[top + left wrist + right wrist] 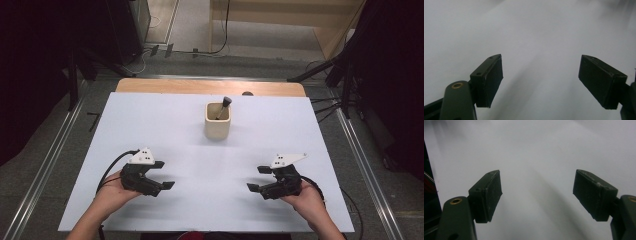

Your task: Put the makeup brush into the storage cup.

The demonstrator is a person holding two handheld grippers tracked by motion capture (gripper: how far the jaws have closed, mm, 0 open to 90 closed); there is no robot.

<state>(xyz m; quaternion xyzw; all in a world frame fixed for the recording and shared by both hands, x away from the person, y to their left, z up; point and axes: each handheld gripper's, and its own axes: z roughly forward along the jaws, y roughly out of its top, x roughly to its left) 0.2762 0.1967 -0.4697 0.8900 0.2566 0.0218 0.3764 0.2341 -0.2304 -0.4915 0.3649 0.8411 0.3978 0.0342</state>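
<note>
A cream square cup (218, 121) stands upright at the middle of the white table sheet (165, 125), toward the back. A dark-tipped tool (223, 107) leans inside it, its head sticking above the rim. My left gripper (163, 175) rests near the front left, held in a hand, jaws wide apart and empty. My right gripper (258, 179) sits near the front right, also open and empty. In the left gripper view the left gripper (540, 82) faces bare white sheet. The right gripper (536, 198) in the right gripper view faces the same plain surface.
A strip of wooden tabletop (210, 87) shows beyond the sheet's far edge. Metal rails (360, 160) run along both sides of the table. Black stands and cables (345, 75) crowd the floor at the back right, with dark equipment (125, 25) at the back left.
</note>
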